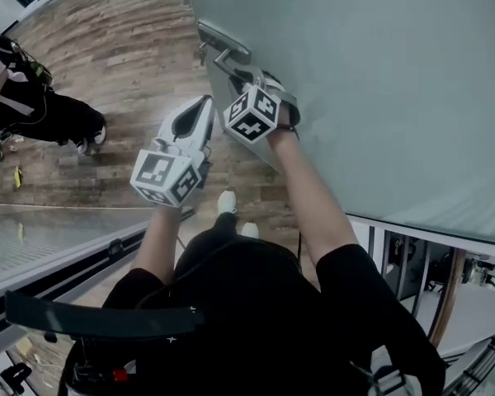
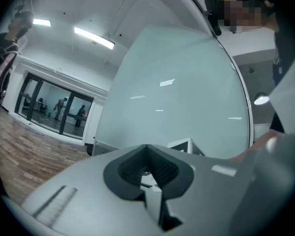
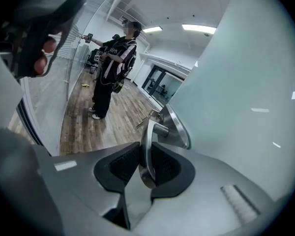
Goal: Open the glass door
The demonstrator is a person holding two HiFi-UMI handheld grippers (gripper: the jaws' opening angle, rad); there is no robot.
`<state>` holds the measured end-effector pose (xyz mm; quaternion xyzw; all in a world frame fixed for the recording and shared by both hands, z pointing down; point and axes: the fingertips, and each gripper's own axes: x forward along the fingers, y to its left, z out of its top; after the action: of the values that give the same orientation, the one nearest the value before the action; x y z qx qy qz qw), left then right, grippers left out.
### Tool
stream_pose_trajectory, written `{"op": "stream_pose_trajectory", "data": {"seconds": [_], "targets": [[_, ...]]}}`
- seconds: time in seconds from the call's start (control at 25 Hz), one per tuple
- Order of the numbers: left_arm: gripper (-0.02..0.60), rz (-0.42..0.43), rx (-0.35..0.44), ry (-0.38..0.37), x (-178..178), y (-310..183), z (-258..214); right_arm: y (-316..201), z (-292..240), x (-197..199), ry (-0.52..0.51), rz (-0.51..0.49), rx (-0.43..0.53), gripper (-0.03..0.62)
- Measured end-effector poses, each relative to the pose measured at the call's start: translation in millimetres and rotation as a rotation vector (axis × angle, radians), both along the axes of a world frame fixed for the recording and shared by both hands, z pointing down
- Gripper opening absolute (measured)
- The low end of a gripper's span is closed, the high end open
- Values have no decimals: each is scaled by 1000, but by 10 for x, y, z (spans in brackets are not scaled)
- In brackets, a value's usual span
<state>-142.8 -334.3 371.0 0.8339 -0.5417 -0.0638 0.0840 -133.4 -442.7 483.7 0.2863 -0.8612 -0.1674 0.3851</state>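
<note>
The frosted glass door [image 1: 379, 81] fills the right side of the head view and stands swung partway over the wooden floor. Its metal lever handle [image 1: 224, 56] sits on a lock plate [image 3: 176, 124] near the door's edge. My right gripper [image 1: 246, 79] is shut on the handle [image 3: 147, 146], which runs between the dark pads [image 3: 119, 166]. My left gripper [image 1: 201, 104] hovers just left of the right one, apart from the door, with its jaws together and nothing in them [image 2: 148, 172]. Ahead of it is the door's pane [image 2: 177, 97].
A person in black [image 1: 33, 97] stands on the wooden floor [image 1: 124, 40] to the left, also seen in the right gripper view [image 3: 113, 68]. Keys [image 3: 146, 118] hang by the lock. A glass partition [image 1: 49, 238] runs along my left. My white shoes [image 1: 228, 203] are below.
</note>
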Motion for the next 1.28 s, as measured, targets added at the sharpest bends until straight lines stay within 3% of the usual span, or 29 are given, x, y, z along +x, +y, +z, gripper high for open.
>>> {"op": "stream_pose_trajectory", "data": {"seconds": [0.28,0.72,0.96,1.28], "targets": [[0,69,-3,5,132,-686,-7,-338,29,153,-16,35,0,78],[0,192,-28,10,475,-1225,113,-889,58,501,-27,97,-8,77],[0,199,-51,16,472,-1326,286,-1085,102,628,-39,129,-2,77],[0,174,-66,-2,684,-1891,292,-1565,112,889,-53,196,-27,75]]}}
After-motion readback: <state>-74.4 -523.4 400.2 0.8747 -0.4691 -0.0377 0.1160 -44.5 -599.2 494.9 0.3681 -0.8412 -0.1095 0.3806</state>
